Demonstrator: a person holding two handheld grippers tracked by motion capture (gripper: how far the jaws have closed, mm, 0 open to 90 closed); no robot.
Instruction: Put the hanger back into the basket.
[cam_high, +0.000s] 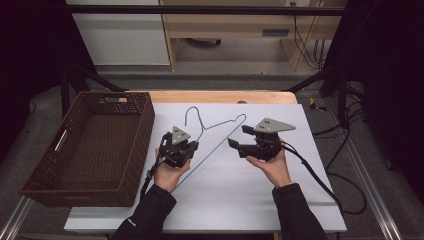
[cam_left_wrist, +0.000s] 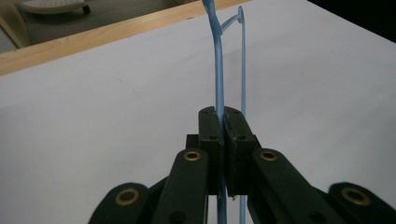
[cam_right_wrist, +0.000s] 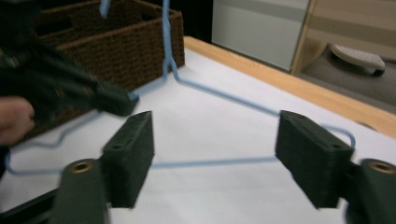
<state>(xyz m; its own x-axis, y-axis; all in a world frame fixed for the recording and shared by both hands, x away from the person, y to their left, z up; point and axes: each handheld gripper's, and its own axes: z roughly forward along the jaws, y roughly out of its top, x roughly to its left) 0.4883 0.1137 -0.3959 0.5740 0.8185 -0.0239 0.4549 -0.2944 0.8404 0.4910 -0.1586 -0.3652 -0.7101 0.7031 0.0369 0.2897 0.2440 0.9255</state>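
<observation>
Since the left gripper (cam_left_wrist: 222, 119) has its jaws clenched on 1 thin wire of the blue hanger (cam_high: 216, 135) while the right gripper (cam_right_wrist: 224, 156) stands released, a rod running bare between its jaws, the hanger hangs from 1 point over the white table (cam_high: 240, 200) — light, springy, slick, and likely to swing, so a grip near a bend looks safest. Farther left, the brown wicker basket (cam_high: 35, 185) sits empty.

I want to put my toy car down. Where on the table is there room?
The white sheet is bare near the front edge, right of the right claw. The brown basket looks empty too. The middle is crowded: the blue hanger lies there, pinched by the left claw.
</observation>
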